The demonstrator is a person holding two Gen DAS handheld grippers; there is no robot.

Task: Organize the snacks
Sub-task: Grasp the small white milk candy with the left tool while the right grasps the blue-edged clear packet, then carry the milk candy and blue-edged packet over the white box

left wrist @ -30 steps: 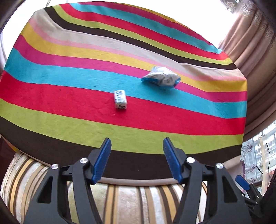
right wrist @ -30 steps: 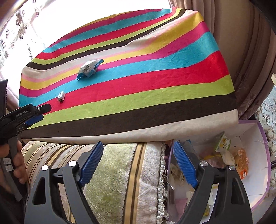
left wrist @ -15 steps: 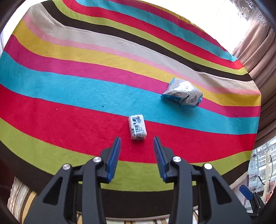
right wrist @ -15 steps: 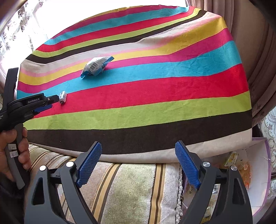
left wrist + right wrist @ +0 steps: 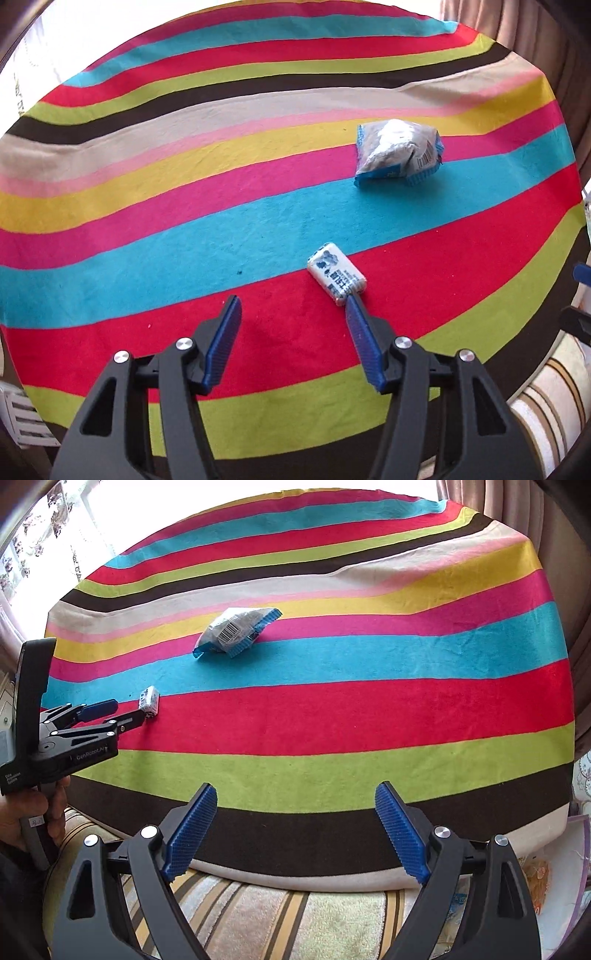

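A small white-and-blue snack packet (image 5: 336, 275) (image 5: 149, 699) lies on the red stripe of the striped tablecloth (image 5: 184, 229). My left gripper (image 5: 291, 301) (image 5: 127, 709) hovers just short of it with its jaws opening. The packet is not between them; its near end sits at the right fingertip (image 5: 351, 306). A crumpled silver-and-blue snack bag (image 5: 397, 153) (image 5: 236, 631) rests farther back on the cyan and pink stripes. My right gripper (image 5: 295, 788) is open and holds nothing, over the table's near edge.
A striped cushion (image 5: 258, 915) lies below the table's near edge. Curtains (image 5: 569, 590) hang along the right side. A sliver of a white box with orange snacks (image 5: 539, 871) shows at the lower right. A hand (image 5: 33, 812) holds the left gripper's handle.
The left gripper advanced over the table to the small packet, narrowed, then widened again, and rolled. The right gripper swung from the snack box towards the table's middle.
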